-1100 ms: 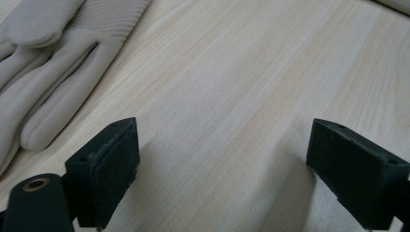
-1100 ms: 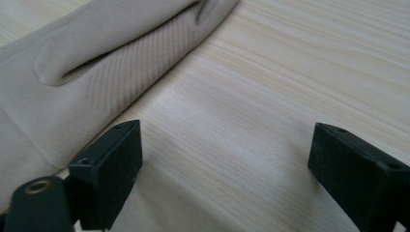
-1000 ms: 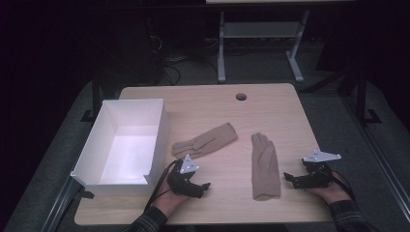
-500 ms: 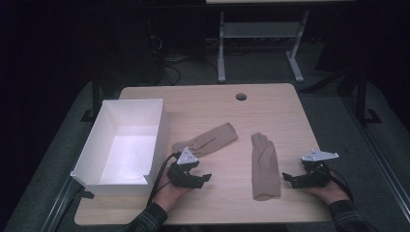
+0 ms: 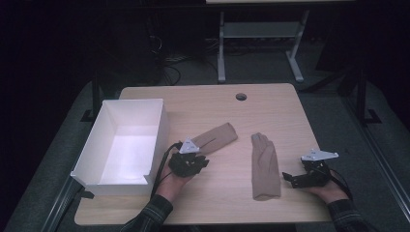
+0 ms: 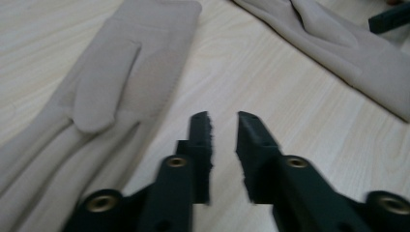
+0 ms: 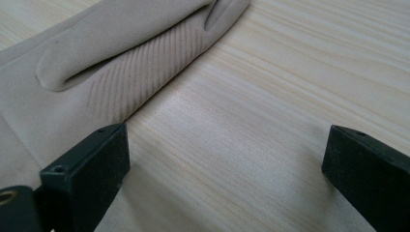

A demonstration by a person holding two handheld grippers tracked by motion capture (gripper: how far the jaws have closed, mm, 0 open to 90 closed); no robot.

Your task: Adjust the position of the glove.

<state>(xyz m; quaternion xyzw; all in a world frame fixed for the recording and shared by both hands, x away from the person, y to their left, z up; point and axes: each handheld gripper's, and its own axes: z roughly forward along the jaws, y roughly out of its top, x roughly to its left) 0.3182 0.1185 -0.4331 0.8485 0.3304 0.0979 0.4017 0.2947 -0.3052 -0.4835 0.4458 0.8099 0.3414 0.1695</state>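
1. High view: a white open-topped box stands on the left part of the light wooden table, its long side running away from the person. Its interior floor is bare white, with nothing visible inside.
2. High view: two beige gloves lie on the table to the right of the box. The left glove lies diagonally, near the box's right wall; the right glove lies roughly lengthwise toward the person, well apart from the box. A small dark round hole sits near the table's far edge.
3. High view: the left gripper is held by the left hand, just beside the near end of the left glove and close to the box's near right corner. A plaid sleeve enters from the bottom edge.
4. Left gripper view: the jaws stand close together with a narrow gap between them, and nothing lies in that gap. They hover over bare wood, with the left glove just to their left and the right glove farther off at upper right.
5. High view: the right gripper, held by the right hand, sits near the table's right near corner, pointing toward the right glove's lower part.
6. Right gripper view: the jaws are spread wide, holding nothing. Bare wood lies between them; the right glove lies at upper left, reaching beside the left-hand jaw.
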